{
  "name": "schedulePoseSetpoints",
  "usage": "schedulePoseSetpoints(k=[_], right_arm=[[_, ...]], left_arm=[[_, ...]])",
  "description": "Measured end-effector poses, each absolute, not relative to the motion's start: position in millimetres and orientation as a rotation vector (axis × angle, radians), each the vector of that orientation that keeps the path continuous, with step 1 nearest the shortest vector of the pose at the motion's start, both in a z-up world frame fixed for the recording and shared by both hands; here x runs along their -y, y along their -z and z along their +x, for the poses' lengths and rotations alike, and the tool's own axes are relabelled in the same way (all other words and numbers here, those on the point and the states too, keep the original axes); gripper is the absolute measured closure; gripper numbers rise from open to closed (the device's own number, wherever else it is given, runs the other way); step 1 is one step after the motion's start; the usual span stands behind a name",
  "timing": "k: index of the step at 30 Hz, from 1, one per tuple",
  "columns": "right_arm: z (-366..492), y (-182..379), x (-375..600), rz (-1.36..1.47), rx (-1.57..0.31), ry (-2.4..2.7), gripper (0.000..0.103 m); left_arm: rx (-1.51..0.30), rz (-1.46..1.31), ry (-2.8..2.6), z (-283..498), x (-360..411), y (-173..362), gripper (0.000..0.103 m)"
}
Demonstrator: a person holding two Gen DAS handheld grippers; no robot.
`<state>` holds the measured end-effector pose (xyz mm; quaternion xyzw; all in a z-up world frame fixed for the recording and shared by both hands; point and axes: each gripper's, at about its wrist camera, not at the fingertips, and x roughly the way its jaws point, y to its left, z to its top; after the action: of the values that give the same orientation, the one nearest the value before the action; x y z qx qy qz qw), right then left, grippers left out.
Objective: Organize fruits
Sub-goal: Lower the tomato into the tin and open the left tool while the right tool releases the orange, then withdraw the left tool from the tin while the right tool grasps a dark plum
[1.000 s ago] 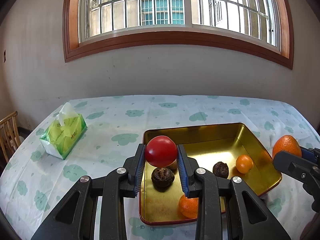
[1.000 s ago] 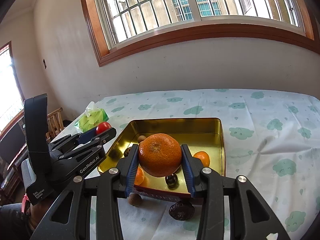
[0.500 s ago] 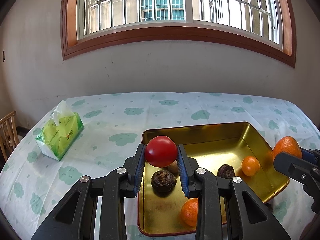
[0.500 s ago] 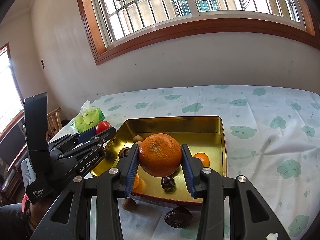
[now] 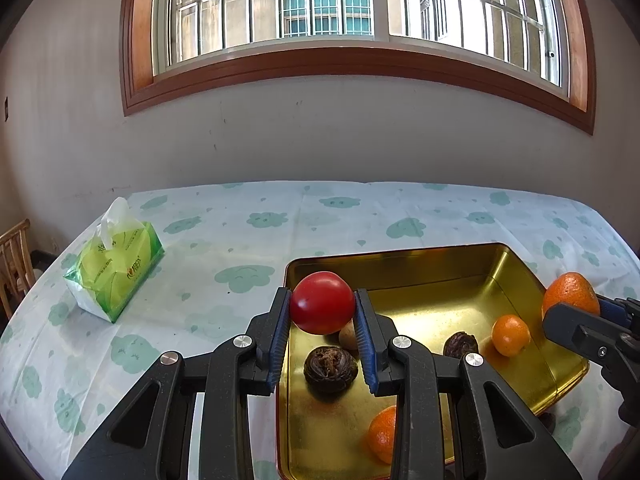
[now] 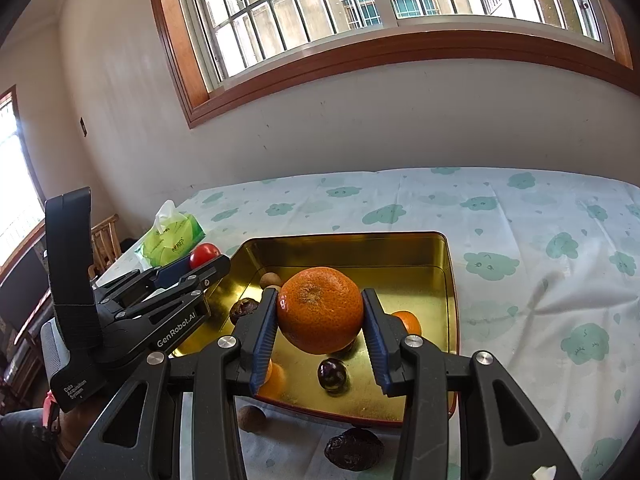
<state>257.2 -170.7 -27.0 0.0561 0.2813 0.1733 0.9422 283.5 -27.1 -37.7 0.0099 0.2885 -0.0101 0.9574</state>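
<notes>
My left gripper (image 5: 322, 312) is shut on a red tomato (image 5: 322, 302), held above the near left corner of the gold tray (image 5: 440, 268). My right gripper (image 6: 320, 312) is shut on a large orange (image 6: 320, 309) over the tray's (image 6: 400, 248) near part. In the tray lie small oranges (image 5: 510, 335) (image 5: 383, 432), dark wrinkled fruits (image 5: 330, 367) (image 5: 461, 345) and a pale nut (image 5: 347, 336). From the right wrist view the left gripper (image 6: 208, 264) with its tomato (image 6: 203, 255) stands at the tray's left edge.
A green tissue pack (image 5: 112, 268) lies at the table's left. On the cloth in front of the tray lie a walnut (image 6: 251, 419) and a dark date (image 6: 354, 448). A wooden chair (image 5: 14, 264) stands past the table's left edge. The wall with a window is behind.
The tray looks closer and lower in the right wrist view, as my right gripper has eased forward and down with the orange. The left gripper has hardly moved.
</notes>
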Motion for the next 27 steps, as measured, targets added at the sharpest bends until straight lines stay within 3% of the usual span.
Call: schedulePoseSetpoints(k=[8, 9, 11, 12, 13, 27], right_arm=[[271.5, 38.7, 169.7, 0.108, -0.596, -0.338, 0.064], [271.4, 38.1, 170.0, 0.106, -0.586, -0.335, 0.063], [268.7, 34.3, 171.0, 0.102, -0.553, -0.328, 0.06], [267.2, 31.9, 171.6, 0.096, -0.537, -0.318, 0.052], [265.3, 29.9, 172.0, 0.089, -0.523, -0.311, 0.042], [233.0, 12.4, 193.1, 0.137, -0.493, -0.316, 0.039]], left_arm=[[-0.609, -0.006, 0.028, 290.1, 22.5, 43.2, 0.069], [-0.603, -0.009, 0.025, 289.8, 22.0, 42.8, 0.064], [-0.582, -0.01, 0.015, 288.5, 21.7, 41.0, 0.037], [-0.566, -0.008, 0.01, 287.0, 21.8, 39.6, 0.02], [-0.543, -0.004, 0.009, 284.5, 22.2, 37.5, 0.017], [-0.503, 0.02, -0.005, 270.4, 24.4, 20.0, 0.015]])
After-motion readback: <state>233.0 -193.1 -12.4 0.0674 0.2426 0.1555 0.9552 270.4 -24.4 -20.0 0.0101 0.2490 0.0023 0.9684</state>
